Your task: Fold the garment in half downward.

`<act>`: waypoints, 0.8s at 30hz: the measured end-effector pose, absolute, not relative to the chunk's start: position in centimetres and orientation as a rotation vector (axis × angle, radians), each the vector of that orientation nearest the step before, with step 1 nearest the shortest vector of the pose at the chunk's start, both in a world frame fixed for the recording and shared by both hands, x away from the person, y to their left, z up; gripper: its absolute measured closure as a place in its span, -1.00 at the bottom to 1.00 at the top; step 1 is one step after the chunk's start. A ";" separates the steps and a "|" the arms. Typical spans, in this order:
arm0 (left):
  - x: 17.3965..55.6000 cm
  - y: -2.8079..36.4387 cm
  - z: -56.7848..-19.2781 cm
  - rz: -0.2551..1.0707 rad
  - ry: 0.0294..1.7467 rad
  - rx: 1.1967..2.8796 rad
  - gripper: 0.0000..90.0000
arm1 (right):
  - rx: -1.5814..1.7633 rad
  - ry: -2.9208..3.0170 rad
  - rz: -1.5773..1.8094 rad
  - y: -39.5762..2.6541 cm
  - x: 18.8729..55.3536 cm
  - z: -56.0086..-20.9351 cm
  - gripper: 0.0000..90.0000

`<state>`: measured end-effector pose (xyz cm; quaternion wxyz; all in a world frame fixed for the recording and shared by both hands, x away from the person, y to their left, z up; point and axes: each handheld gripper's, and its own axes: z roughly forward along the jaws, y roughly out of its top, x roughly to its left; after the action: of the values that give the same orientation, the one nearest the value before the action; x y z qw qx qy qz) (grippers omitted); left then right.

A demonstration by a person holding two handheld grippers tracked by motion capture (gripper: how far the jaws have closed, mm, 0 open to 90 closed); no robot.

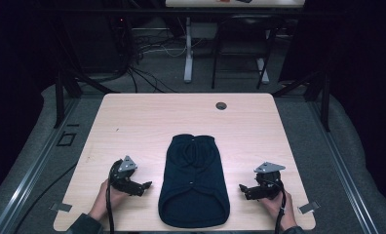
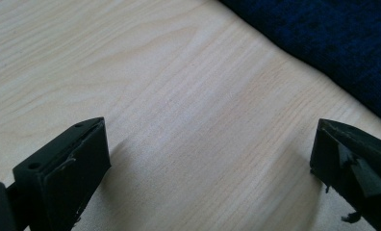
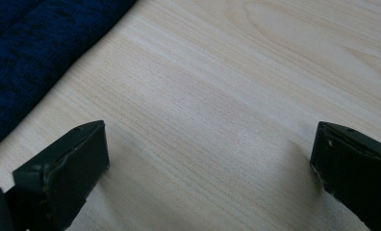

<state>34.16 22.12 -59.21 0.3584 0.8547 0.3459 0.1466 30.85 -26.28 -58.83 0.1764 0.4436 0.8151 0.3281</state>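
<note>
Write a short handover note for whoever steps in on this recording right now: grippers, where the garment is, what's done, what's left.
Left gripper: open, holding nothing, low over the table, left of the garment.
Right gripper: open, holding nothing, low over the table on the garment's right.
Dark blue garment: lies flat in the middle of the table near the front edge, wider end toward the person, apart from both grippers.
Done: nothing visible; the garment looks unfolded and untouched.
Left: probably grasp its edges and fold it.

Wooden table (image 1: pixel 132 122) (round hole (image 1: pixel 221 106))
</note>
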 end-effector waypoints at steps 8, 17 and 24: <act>34.1 22.1 -59.2 0.387 0.908 2.204 -0.99 | 1.255 2.310 0.924 -26.3 30.9 -58.8 -1.00; 34.0 22.3 -58.7 0.375 0.933 2.202 -1.00 | 1.265 2.354 0.919 -26.2 31.0 -58.4 -1.00; 33.8 22.4 -58.0 0.364 0.937 2.169 -0.99 | 1.251 2.375 0.938 -25.8 30.9 -57.5 -0.99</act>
<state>33.82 22.37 -57.97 0.3666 0.8441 0.3648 0.1416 30.86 -25.80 -57.46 0.1483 0.4351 0.8259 0.3263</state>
